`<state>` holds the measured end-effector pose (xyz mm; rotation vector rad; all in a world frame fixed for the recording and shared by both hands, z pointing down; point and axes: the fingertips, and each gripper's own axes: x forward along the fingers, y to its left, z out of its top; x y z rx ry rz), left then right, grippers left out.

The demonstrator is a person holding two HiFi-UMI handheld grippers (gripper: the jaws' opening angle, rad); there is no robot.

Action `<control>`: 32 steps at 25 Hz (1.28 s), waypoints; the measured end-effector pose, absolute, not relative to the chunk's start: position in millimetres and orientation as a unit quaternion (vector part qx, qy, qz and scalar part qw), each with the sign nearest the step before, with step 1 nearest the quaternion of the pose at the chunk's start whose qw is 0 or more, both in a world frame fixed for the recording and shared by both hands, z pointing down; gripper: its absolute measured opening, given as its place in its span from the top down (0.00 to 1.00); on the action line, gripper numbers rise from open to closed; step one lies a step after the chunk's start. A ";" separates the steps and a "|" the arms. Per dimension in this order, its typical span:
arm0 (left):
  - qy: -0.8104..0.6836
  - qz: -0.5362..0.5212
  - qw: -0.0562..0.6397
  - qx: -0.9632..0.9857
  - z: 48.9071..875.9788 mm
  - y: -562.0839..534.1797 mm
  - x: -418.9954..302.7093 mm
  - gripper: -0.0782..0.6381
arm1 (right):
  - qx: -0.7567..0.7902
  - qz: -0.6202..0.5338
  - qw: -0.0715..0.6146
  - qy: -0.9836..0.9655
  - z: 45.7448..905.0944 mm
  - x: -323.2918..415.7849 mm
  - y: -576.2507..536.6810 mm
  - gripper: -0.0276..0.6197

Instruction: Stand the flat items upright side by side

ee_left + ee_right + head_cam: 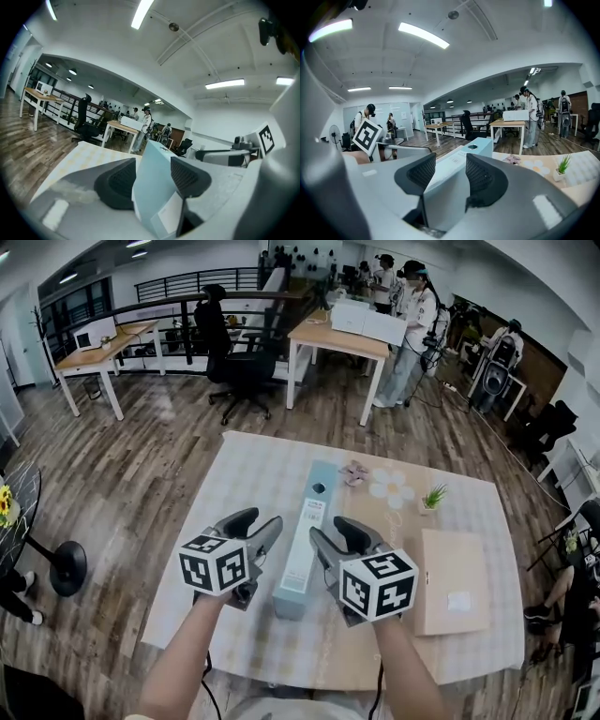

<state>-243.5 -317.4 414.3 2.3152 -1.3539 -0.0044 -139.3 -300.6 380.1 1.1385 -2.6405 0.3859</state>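
A long pale blue box (pixel 302 540) stands on its narrow long edge near the middle of the counter (pixel 253 474), its thin top face showing a label and a small round hole. The left claw (pixel 261 519) is clamped on the near end; in the left gripper view both pads sit against its broad faces. The right claw (pixel 333 531) also straddles that end, and in the right gripper view the box fills the gap between its pads, so it looks gripped there too, perhaps more lightly. A flat brown cardboard box (pixel 453 582) lies on its face well to the right, not yet stood up. A small potted plant (pixel 432 498) and flower-shaped coasters (pixel 391 488) sit beyond. The blue box is tall for its thin base, so letting go before it is square on the cloth would likely tip it sideways. Uneven pressure from the two claws could twist it. Bringing the cardboard box alongside may knock it over.
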 end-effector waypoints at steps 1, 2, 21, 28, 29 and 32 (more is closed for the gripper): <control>-0.495 -0.003 0.220 0.841 406.5 -317.2 -242.9 0.56 | 0.396 0.133 0.116 -0.901 379.3 -133.7 -301.3 0.64; -0.498 -0.004 0.212 0.841 398.8 -316.8 -242.0 0.56 | 0.402 0.133 0.113 -0.899 378.8 -128.2 -301.9 0.64; -0.529 0.011 0.095 0.843 305.9 -287.0 -141.2 0.52 | 0.442 0.147 0.084 -0.881 374.3 17.3 -287.1 0.53; -0.504 0.014 0.088 0.859 303.2 -274.8 -66.7 0.50 | 0.461 0.153 0.083 -0.870 374.0 85.1 -278.0 0.51; -0.499 0.015 0.088 0.862 304.7 -273.2 -55.4 0.50 | 0.464 0.155 0.083 -0.868 375.2 94.6 -276.4 0.51; -0.482 0.023 0.091 0.871 317.7 -268.1 -19.9 0.50 | 0.473 0.163 0.086 -0.861 383.2 122.7 -270.8 0.49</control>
